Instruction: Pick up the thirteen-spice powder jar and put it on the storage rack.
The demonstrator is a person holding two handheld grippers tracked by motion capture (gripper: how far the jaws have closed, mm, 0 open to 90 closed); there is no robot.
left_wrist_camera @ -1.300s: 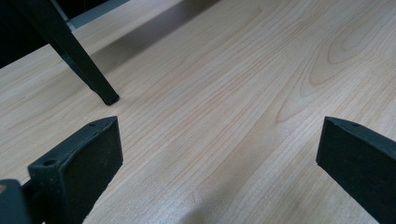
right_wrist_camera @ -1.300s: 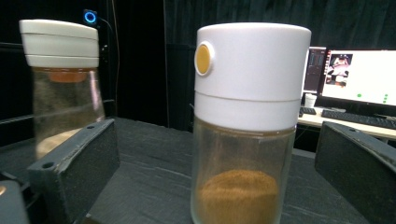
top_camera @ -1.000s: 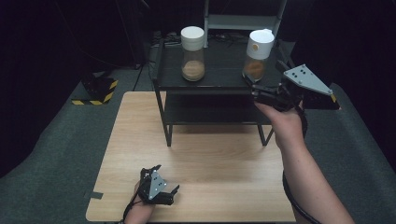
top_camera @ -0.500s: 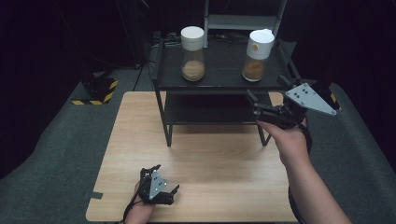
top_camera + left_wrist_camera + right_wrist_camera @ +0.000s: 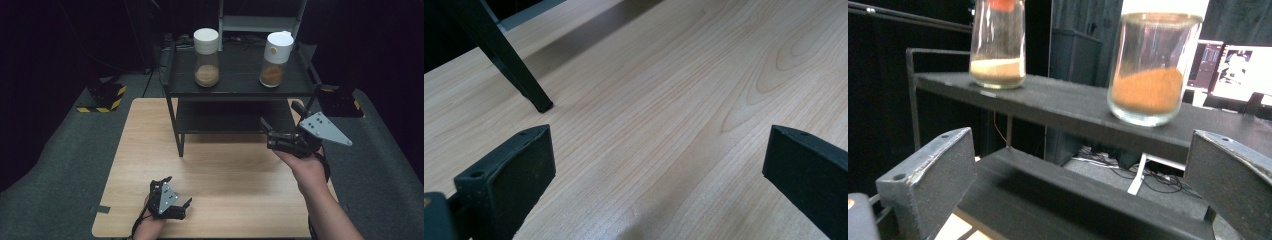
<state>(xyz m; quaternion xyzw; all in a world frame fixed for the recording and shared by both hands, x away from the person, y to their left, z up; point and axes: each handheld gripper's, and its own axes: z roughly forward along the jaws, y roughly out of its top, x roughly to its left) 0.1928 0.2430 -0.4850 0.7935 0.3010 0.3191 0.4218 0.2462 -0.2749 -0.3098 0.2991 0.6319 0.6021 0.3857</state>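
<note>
Two glass jars with white lids stand on the top of a black two-tier shelf (image 5: 240,85). The left jar (image 5: 206,57) (image 5: 998,45) holds pale brown powder. Orange-brown powder fills the bottom of the right jar (image 5: 275,60) (image 5: 1148,75). My right gripper (image 5: 281,117) (image 5: 1083,150) hangs open in front of the shelf's right end, below the top board and apart from the right jar, holding nothing. Near the table's front edge my left gripper (image 5: 179,192) (image 5: 659,145) rests open and empty over bare wood.
The shelf stands at the back of the wooden table (image 5: 225,170), and its front left leg (image 5: 179,142) (image 5: 519,75) reaches the wood ahead of the left gripper. A lower shelf board (image 5: 1058,190) lies just ahead of the right gripper. Dark floor surrounds the table.
My right gripper has dropped and drawn back toward the person, from the level of the top shelf beside the right jar to in front of the lower shelf. The left gripper has stayed put.
</note>
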